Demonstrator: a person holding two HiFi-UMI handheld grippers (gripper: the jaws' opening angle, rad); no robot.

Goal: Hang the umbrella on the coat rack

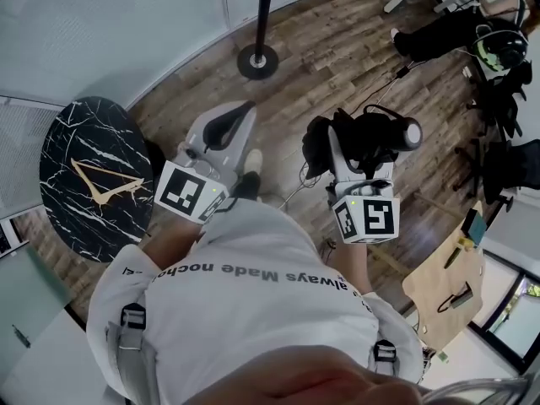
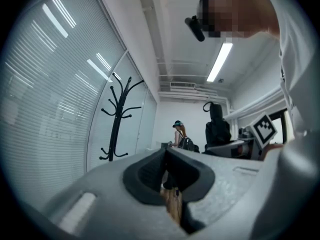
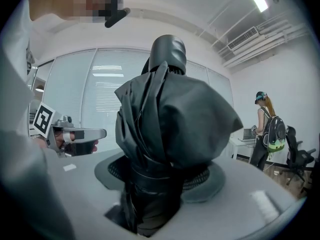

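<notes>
The coat rack (image 2: pixel 117 119) is black with curved hooks and stands by the blinds ahead on the left. In the head view its round base (image 1: pixel 257 60) sits on the wood floor in front of both grippers. My right gripper (image 1: pixel 361 154) is shut on a folded black umbrella (image 1: pixel 371 135), which stands upright between its jaws. The umbrella (image 3: pixel 165 129) fills the right gripper view, bundled and strapped, and its handle loop shows in the left gripper view. My left gripper (image 1: pixel 245 110) is shut and holds nothing, level beside the right one.
A round black marble table (image 1: pixel 84 175) is close on my left. A person with a backpack (image 3: pixel 265 131) stands by a white desk ahead on the right. Black chairs (image 1: pixel 506 99) and a wooden board (image 1: pixel 447 285) lie to my right.
</notes>
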